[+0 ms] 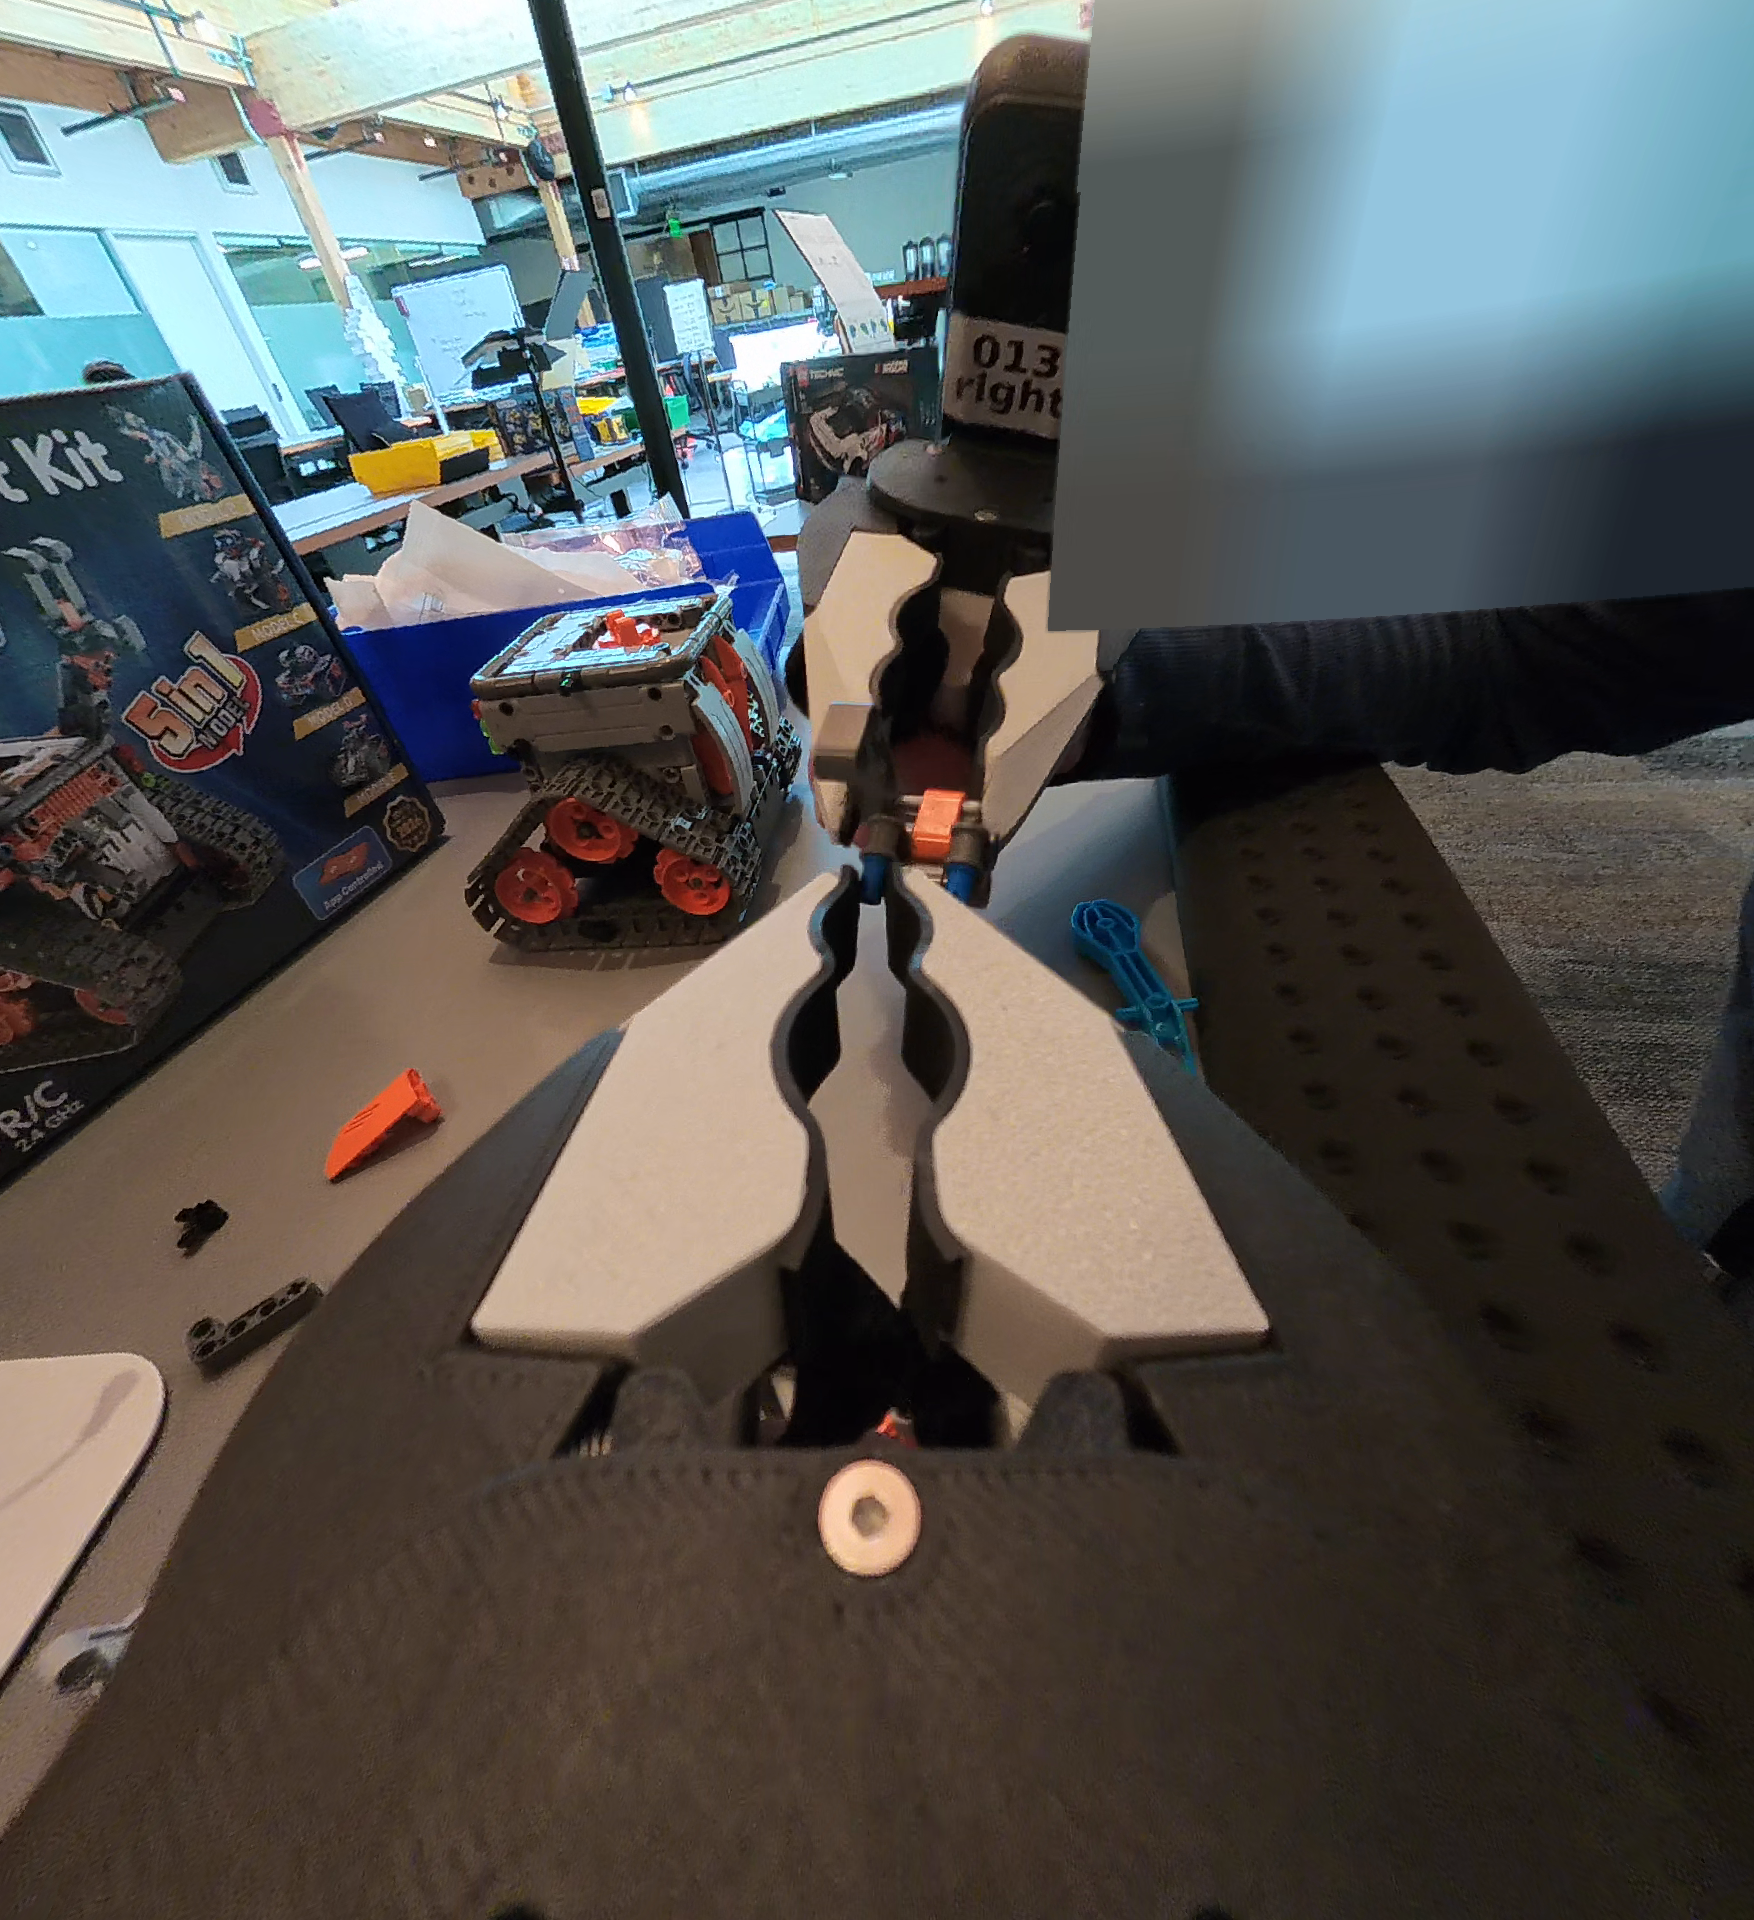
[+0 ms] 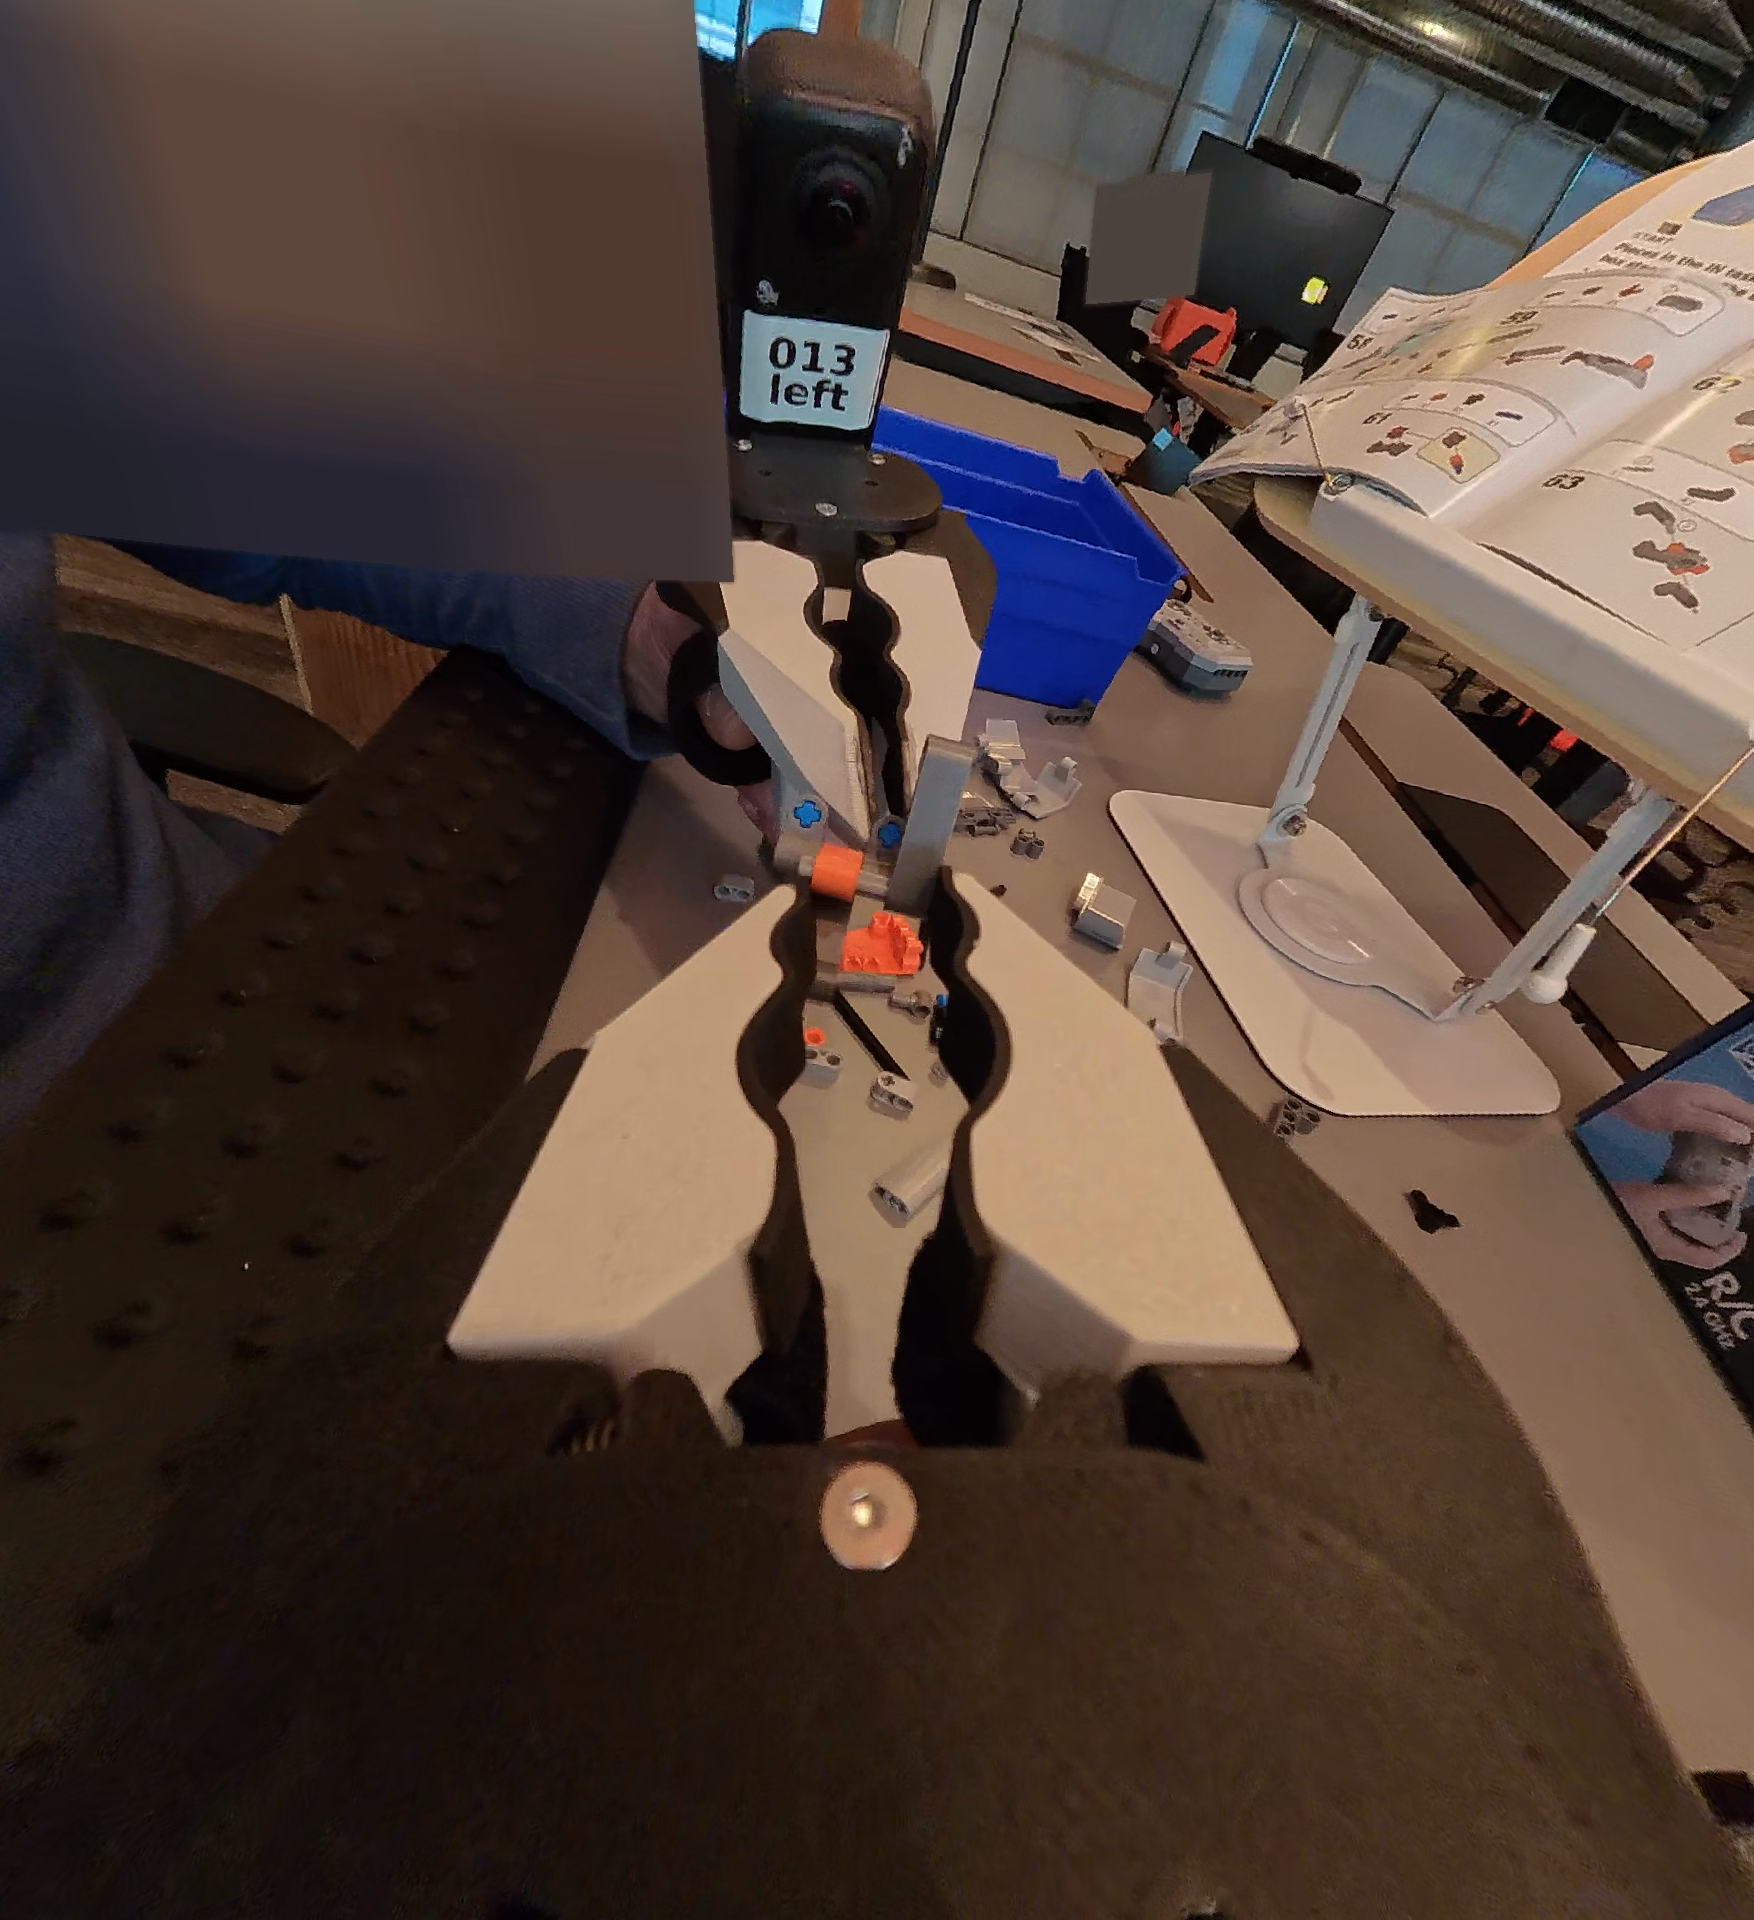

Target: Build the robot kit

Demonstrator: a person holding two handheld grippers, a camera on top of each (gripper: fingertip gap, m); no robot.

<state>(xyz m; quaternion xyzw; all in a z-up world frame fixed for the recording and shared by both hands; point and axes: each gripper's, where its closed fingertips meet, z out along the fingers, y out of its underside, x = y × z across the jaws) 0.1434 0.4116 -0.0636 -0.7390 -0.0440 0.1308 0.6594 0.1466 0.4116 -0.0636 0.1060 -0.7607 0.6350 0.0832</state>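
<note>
A small brick assembly (image 2: 930, 831) of a grey beam, orange connectors and blue pins hangs between my two grippers above the grey table (image 2: 1164, 748). My right gripper (image 2: 875, 894) is shut on its grey and orange part, the fingers a narrow gap apart. My left gripper (image 1: 875, 888) meets it tip to tip from the opposite side, nearly closed on a blue pin (image 1: 871, 878) at the assembly's end. In the left wrist view the right gripper (image 1: 914, 826) comes down from above with the orange connector (image 1: 935, 816) between its tips. In the right wrist view the left gripper (image 2: 852, 831) shows beyond the assembly.
A tracked brick vehicle (image 1: 634, 779), a kit box (image 1: 125, 779) and a blue bin (image 1: 540, 644) stand to the left. An orange panel (image 1: 379, 1112) and a blue tool (image 1: 1133, 966) lie loose. An instruction booklet (image 2: 1579, 416) sits on a white stand (image 2: 1351, 956), with loose grey parts (image 2: 1101, 909) near it. Both grippers' tips are close together, under 4 cm apart. The orange panel (image 1: 379, 1112) sits 20 centimeters or so from the ends of my right fingers.
</note>
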